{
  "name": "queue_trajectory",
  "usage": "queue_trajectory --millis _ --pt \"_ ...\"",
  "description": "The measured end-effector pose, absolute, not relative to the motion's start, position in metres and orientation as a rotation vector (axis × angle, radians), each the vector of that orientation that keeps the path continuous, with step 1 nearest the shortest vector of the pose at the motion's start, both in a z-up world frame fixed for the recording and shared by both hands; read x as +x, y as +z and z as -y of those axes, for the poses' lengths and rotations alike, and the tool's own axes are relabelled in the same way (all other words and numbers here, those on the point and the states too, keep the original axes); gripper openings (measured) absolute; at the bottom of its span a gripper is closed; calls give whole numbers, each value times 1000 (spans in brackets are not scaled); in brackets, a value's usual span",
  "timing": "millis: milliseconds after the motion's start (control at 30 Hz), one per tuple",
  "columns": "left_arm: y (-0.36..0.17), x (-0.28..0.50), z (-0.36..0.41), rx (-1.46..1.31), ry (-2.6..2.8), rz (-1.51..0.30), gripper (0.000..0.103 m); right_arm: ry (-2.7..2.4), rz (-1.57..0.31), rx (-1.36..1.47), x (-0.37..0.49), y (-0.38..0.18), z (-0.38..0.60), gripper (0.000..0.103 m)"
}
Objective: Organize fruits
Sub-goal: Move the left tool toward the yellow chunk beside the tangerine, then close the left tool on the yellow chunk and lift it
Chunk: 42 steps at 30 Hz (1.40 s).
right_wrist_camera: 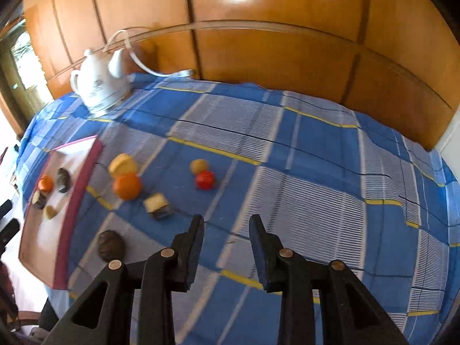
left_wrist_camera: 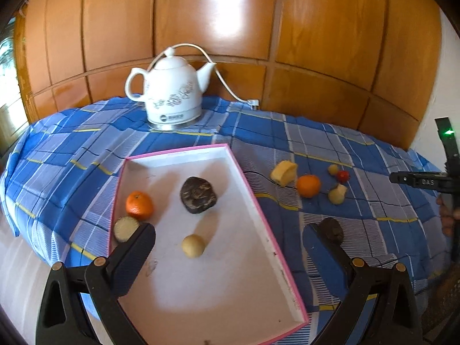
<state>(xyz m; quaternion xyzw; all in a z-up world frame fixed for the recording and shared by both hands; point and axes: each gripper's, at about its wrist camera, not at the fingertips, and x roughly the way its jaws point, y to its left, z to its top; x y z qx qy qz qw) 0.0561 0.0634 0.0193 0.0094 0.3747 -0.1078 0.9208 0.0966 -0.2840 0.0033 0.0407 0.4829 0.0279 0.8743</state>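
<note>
Fruits: four are sitting in the pink-rimmed tray; six, including an orange, are lying on the checked cloth. Likely light, smooth, rolling; grip across widest part. Left gripper and right gripper are gaping, holding nothing.

The left gripper hangs with jaws spread wide and empty, while the right gripper is narrower, also empty.
</note>
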Motion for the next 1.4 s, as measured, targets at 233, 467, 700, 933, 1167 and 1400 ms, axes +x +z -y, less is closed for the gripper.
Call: queue_trajectory --millis 233,467,700,933,1167,1400 --pt "16 74 -37 83 -249 -825 103 26 -1044 168 100 -9 305 33" --pt "16 97 -16 72 -291 -852 100 99 -1038 182 100 -5 294 33" --pt "13 131 13 129 -359 -873 84 127 -1026 221 98 1 294 33" --pt "-4 178 35 88 -420 -1007 41 147 -1030 226 98 2 292 33" --pt "-23 219 46 82 -445 -1097 41 169 -1038 221 99 2 287 33" --pt "-45 246 49 84 -470 -1166 41 170 -1049 240 100 0 289 33"
